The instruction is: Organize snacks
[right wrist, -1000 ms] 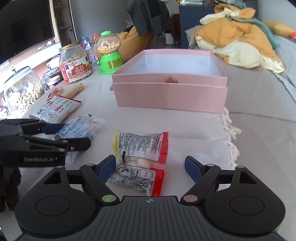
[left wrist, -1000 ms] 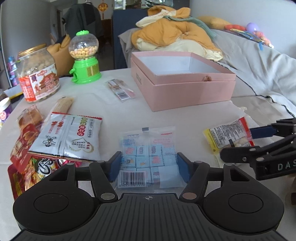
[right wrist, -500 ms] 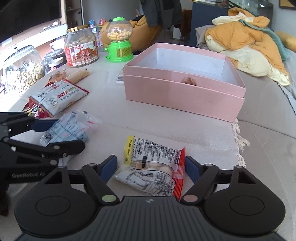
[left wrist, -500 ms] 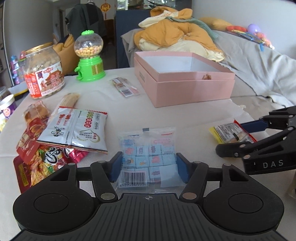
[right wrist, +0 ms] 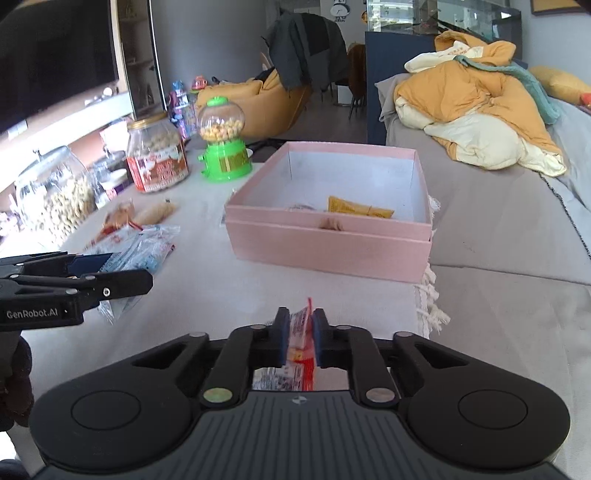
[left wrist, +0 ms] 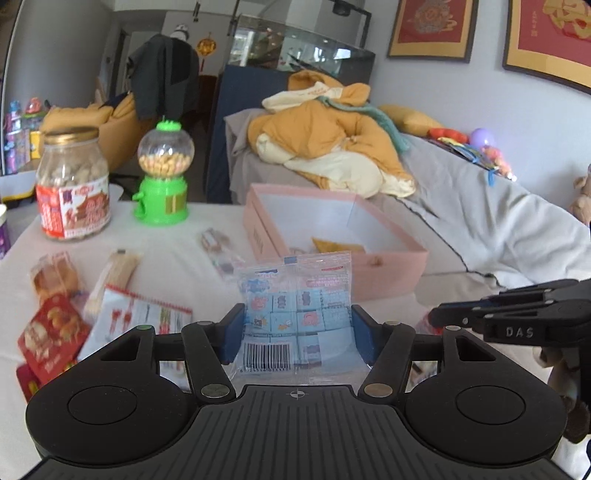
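Jaws pinching 2 packets, my left gripper (left wrist: 296, 332) holding the blue candy bag (left wrist: 295, 314), my right gripper (right wrist: 299, 338) the red-edged snack (right wrist: 300, 328), I should clear the pink box (right wrist: 328, 247) rim before letting go.

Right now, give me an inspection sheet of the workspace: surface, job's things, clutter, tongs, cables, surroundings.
Surface: table under a white cloth, fringe at its right edge.
Job's things: pink box open, a yellow packet inside; blue candy bag and red-edged snack packet each gripped; loose packets lie on the left.
Clutter: labelled jar, green candy dispenser, glass jar of nuts.
Tongs: left tongs shut on the candy bag; right tongs shut on the snack packet.
Cables: nothing seen.
Surroundings: sofa with piled orange bedding, framed pictures.
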### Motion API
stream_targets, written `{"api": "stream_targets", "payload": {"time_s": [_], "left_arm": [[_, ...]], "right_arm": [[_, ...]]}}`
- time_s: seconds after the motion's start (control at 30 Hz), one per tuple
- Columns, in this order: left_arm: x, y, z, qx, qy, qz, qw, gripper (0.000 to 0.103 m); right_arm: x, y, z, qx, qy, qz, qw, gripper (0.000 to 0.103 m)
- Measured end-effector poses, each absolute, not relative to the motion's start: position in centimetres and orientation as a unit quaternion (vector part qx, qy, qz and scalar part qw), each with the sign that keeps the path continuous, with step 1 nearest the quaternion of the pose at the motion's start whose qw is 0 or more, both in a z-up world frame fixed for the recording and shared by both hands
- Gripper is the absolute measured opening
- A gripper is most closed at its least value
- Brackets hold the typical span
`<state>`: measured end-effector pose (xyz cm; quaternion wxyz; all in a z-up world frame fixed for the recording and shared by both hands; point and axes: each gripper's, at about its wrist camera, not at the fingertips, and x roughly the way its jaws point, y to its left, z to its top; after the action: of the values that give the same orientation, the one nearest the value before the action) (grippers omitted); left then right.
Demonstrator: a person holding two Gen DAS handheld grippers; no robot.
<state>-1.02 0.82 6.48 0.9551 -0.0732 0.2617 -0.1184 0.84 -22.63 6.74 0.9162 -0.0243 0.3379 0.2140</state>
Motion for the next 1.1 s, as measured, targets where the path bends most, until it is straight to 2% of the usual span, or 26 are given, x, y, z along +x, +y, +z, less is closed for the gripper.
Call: {"api": "stream_targets", "payload": {"time_s": [0.13, 0.17, 0.23, 0.27, 0.3, 0.47, 0.67, 0.77, 0.83, 0.9, 0.93, 1.1], "left_arm": [[-1.0, 0.6, 6.2, -0.076, 0.273, -0.113, 0.952, 0.065], [-1.0, 0.5, 5.8, -0.077, 0.281, -0.111, 0.95, 0.065], [-0.9, 0.3, 4.3, -0.08, 0.3, -0.107, 0.945, 0.065], [-0.7, 0.2, 3.7, -0.08, 0.309, -0.103, 0.942, 0.065], [-0.6, 0.1, 2.9, -0.08, 0.319, -0.098, 0.939, 0.065], [-0.3, 0.1, 1.0, -0.083, 0.344, -0.093, 0.931, 0.065], [-0.8, 0.1, 0.7, -0.072, 0.344, -0.093, 0.932, 0.065], [-0.9, 0.0, 0.6, -0.068, 0.342, -0.092, 0.933, 0.065], [-1.0, -0.1, 0.6, -0.067, 0.341, -0.093, 0.933, 0.065], [-0.9, 0.0, 0.6, -0.069, 0.341, -0.093, 0.933, 0.065], [-0.9, 0.0, 0.6, -0.07, 0.341, -0.092, 0.933, 0.065], [-1.0, 0.0, 0.7, -0.077, 0.34, -0.092, 0.933, 0.065]], "right_arm": [[1.3, -22.9, 6.6, -0.034, 0.336, 0.201, 0.92, 0.012], [1.3, -23.0, 6.4, -0.035, 0.34, 0.198, 0.919, 0.015], [1.2, -23.4, 5.7, -0.023, 0.357, 0.205, 0.911, 0.046], [1.1, -23.5, 5.2, -0.015, 0.364, 0.207, 0.908, 0.072], [0.8, -23.6, 4.7, -0.009, 0.368, 0.205, 0.907, 0.078], [0.0, -22.1, 2.1, -0.02, 0.398, 0.198, 0.896, 0.078], [-0.3, -20.3, 0.9, -0.056, 0.365, 0.164, 0.915, 0.092], [0.0, -20.9, 0.9, -0.048, 0.369, 0.171, 0.912, 0.092], [-0.5, -20.9, 0.9, -0.061, 0.362, 0.172, 0.914, 0.084], [-1.1, -21.2, 1.3, -0.066, 0.359, 0.189, 0.912, 0.061], [-1.2, -21.3, 1.6, -0.066, 0.36, 0.192, 0.91, 0.055], [-1.3, -21.5, 1.9, -0.067, 0.361, 0.192, 0.91, 0.053]]}}
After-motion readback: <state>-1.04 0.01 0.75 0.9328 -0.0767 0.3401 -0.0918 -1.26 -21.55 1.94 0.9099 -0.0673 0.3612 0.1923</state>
